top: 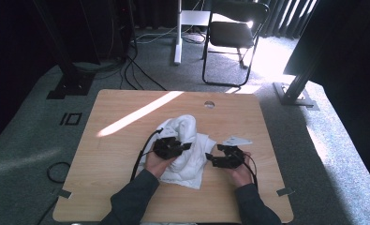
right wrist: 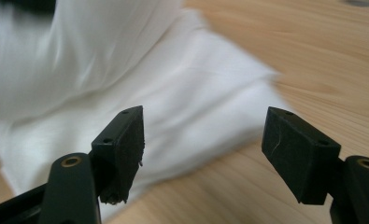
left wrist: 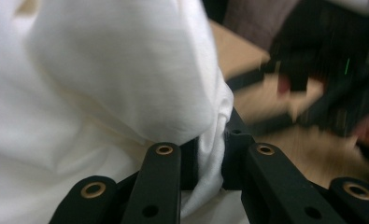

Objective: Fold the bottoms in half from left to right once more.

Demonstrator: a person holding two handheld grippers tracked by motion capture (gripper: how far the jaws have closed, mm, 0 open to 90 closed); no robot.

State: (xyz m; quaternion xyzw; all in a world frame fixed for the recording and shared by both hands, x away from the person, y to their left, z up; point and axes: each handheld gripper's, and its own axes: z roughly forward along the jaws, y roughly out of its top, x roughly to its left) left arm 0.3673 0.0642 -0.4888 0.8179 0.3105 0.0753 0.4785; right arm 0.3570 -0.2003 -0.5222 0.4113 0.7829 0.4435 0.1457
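Two hand-held grippers work one white cloth (top: 185, 150), and only one of them has it. The left hand-held gripper (top: 173, 147) is clamped on a fold of the fabric: in the left gripper view a pinch of white cloth (left wrist: 210, 154) runs down between the two black jaws, which stand close together on it. The right hand-held gripper (top: 220, 159) has its jaws well apart with nothing between them; in the right gripper view the pads frame bare wood and the near edge of the cloth (right wrist: 173, 112), without touching it.

The cloth lies bunched near the middle of the bench (top: 126, 126), humped under and beyond the left hand-held gripper, with a flatter skirt spreading toward the person and toward the right hand-held gripper.

Risks, as I judge them: the left grip looks to hold only a thin fold, so a quick lift or pull could let the fabric slide out. If the right hand-held gripper closes where it now sits, it may catch bare bench or just the very edge, and that edge could slip free. With one side pinned and the other loose, any pull could drag the heap across the bench instead of spreading it, or gather more layers than intended.
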